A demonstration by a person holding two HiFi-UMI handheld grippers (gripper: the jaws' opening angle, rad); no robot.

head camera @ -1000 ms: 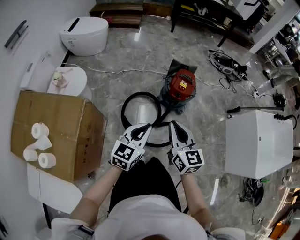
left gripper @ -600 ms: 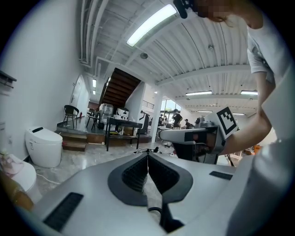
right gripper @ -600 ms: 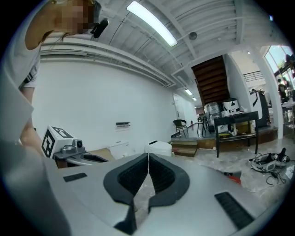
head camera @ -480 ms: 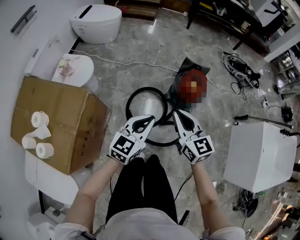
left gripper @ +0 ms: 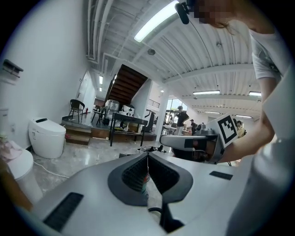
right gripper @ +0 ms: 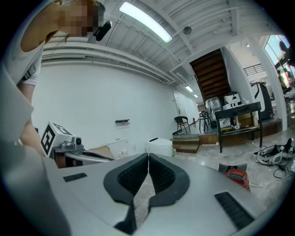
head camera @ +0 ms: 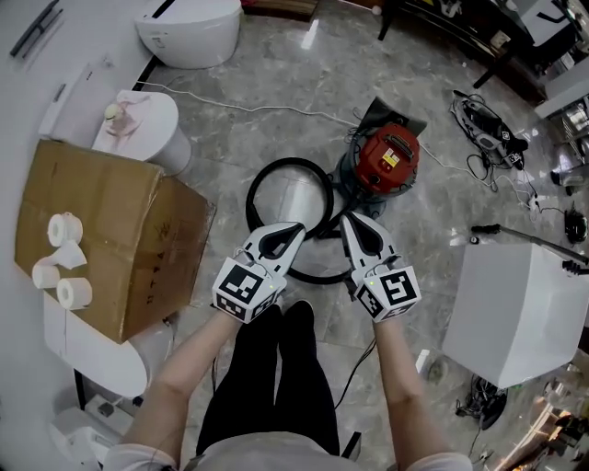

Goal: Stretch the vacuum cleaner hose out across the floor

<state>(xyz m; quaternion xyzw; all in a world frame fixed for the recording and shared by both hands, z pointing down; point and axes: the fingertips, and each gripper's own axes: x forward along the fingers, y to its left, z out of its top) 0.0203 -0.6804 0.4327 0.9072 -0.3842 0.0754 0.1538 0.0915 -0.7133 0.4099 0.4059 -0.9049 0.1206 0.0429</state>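
1. Head view: the vacuum cleaner hose (head camera: 249, 197) is a slim black tube. It lies curled in a round loop on the glossy grey marbled floor (head camera: 304, 74), just beside the squat vacuum cleaner (head camera: 389, 156) with its red domed top. A lower curve of it runs under my fingertips.
2. My left gripper (head camera: 299, 227) and right gripper (head camera: 347, 221) are smooth pale shells with black ridged pads, and each carries a cube of square markers. Both are clenched on nothing. In each gripper view the pads meet in a thin seam, with only floor behind it.
3. My left tip sits over the lower rim of the loop in this view, and I cannot tell if it touches.
4. At my left is a creased brown cardboard box (head camera: 110, 230) with white rolls (head camera: 64, 228) on top. A white toilet (head camera: 189, 28) stands beyond it, and a thin white cord (head camera: 276, 110) crosses the floor.
5. At my right stands a plain white cabinet (head camera: 515, 313), with a tangle of black cables (head camera: 488, 129) further off.
6. Compared with a second ago, my forearms are stretched out longer and my legs show more. The hose keeps the same coil, and my jaws are as tightly closed as before.
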